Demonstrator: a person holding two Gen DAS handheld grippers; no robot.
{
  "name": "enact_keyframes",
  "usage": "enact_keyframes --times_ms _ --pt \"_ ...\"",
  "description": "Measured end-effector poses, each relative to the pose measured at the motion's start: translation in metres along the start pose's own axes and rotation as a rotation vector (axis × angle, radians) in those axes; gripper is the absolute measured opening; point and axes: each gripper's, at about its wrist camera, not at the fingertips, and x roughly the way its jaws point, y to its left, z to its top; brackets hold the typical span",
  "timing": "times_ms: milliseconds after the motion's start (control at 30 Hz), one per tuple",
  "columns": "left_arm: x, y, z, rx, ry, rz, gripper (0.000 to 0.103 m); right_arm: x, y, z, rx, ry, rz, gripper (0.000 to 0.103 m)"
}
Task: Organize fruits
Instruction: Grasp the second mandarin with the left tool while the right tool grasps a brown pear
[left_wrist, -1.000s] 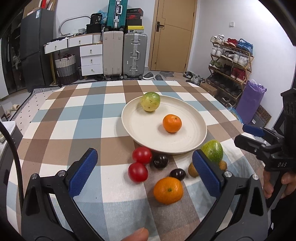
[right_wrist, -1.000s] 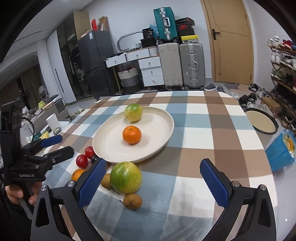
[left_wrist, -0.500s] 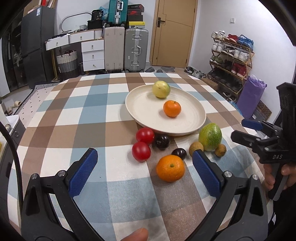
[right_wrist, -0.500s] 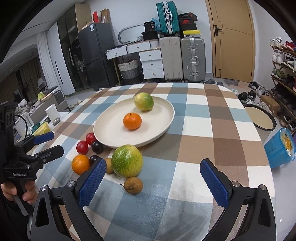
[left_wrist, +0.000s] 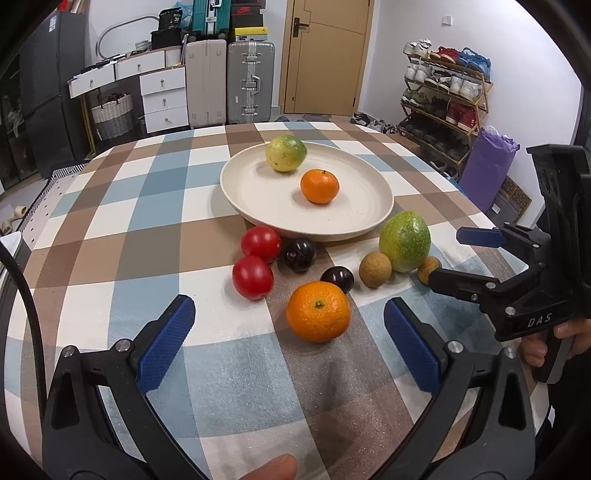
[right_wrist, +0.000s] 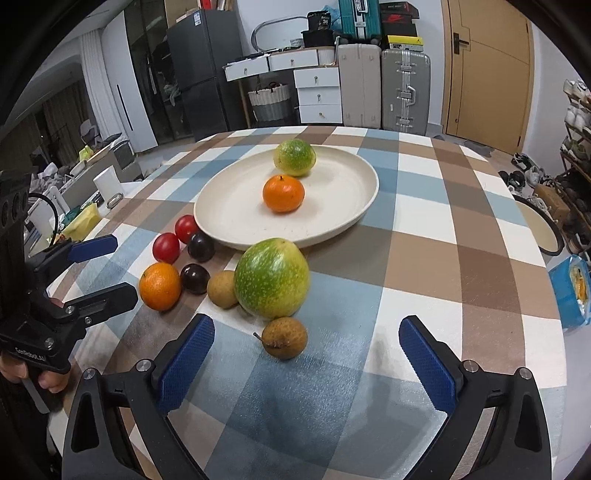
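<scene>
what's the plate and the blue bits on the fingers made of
Plate: looks like matte cream ceramic or melamine; the dull, faintly speckled surface leaves it open. Blue pads on the left gripper's fingers: probably rubber or soft plastic, given the fine knurled grid texture and lack of shine.

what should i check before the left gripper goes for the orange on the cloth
1. Left gripper open: ok, fingers spread wider than the loose orange.
2. Left gripper empty: ok, nothing between the fingers.
3. Orange lined up: ok, it sits just ahead, between the two fingers.
4. Neighbours clear: not ok, a dark plum sits right behind the orange; whether they touch, cannot tell.
5. Right gripper out of the way: ok, open and empty, off to the right by the big green fruit and small brown fruit.
6. Room on the plate: ok, only one orange and one green fruit on it.
</scene>
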Motion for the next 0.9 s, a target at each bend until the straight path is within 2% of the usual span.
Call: enact_keyframes --times_ms 200,333,400,533,733,833,900 --pt "0.008 -0.002 -0.002 0.007 0.028 -0.029 0.100 0.000 -0.001 -0.002 0.004 -0.002 0.025 0.102" --pt "0.015 -0.002 -0.004 0.009 0.058 -0.048 0.087 0.005 0.002 -0.004 -0.006 0.021 0.028 0.100" --pt "0.019 -0.002 -0.005 0.012 0.069 -0.060 0.085 0.007 0.002 -0.004 -0.008 0.030 0.036 0.097" --pt "0.021 -0.004 -0.005 0.024 0.076 -0.087 0.080 0.010 0.005 -0.006 -0.014 0.045 0.068 0.082" --pt "0.024 -0.006 -0.006 0.029 0.088 -0.111 0.072 0.011 0.010 -0.008 -0.031 0.055 0.101 0.076" --pt "0.026 -0.004 -0.005 0.022 0.096 -0.116 0.069 0.012 0.011 -0.008 -0.034 0.058 0.109 0.068" --pt "0.027 -0.004 -0.005 0.022 0.106 -0.115 0.065 0.012 0.011 -0.008 -0.036 0.057 0.105 0.067"
